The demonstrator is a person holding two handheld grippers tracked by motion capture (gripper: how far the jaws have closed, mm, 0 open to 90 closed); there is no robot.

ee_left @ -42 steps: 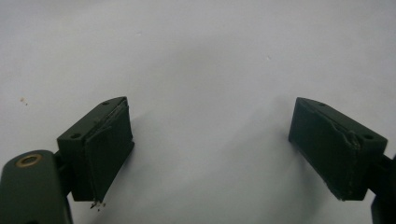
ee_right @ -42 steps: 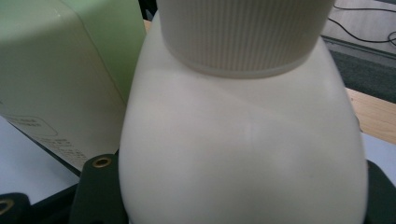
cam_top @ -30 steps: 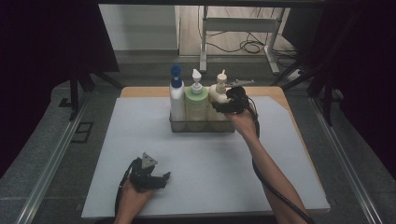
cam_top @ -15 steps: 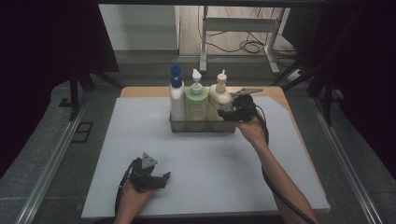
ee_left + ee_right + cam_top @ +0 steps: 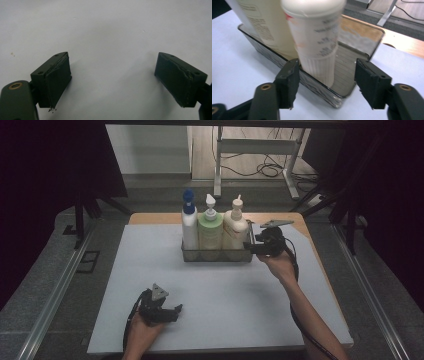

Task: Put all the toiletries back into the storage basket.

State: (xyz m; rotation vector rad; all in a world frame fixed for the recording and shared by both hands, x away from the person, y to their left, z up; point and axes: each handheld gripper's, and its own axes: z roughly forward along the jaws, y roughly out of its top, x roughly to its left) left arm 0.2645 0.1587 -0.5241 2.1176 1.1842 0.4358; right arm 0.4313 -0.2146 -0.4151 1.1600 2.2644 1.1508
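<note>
A clear tray (image 5: 217,256) at the table's far middle holds three pump bottles: a white one with a blue cap (image 5: 189,227), a green one (image 5: 210,232) and a cream one (image 5: 235,230). My right gripper (image 5: 251,245) is level at the tray's right end. In the right gripper view its jaws (image 5: 327,85) have just been closing. They straddle the tray's near end wall (image 5: 322,93), with the blurred cream bottle (image 5: 317,37) standing beyond, and the pads touch nothing. My left gripper (image 5: 176,312) rests open on the white mat (image 5: 107,30), with nothing between its fingers.
The mat (image 5: 150,265) covers most of a wooden table whose edge (image 5: 300,220) shows at the back. Metal rails run along both sides. A desk frame and cables (image 5: 260,167) stand on the floor beyond.
My right gripper has slid right and slightly down, from beside the cream bottle's upper part to the tray's right end. The left gripper has stayed put.
</note>
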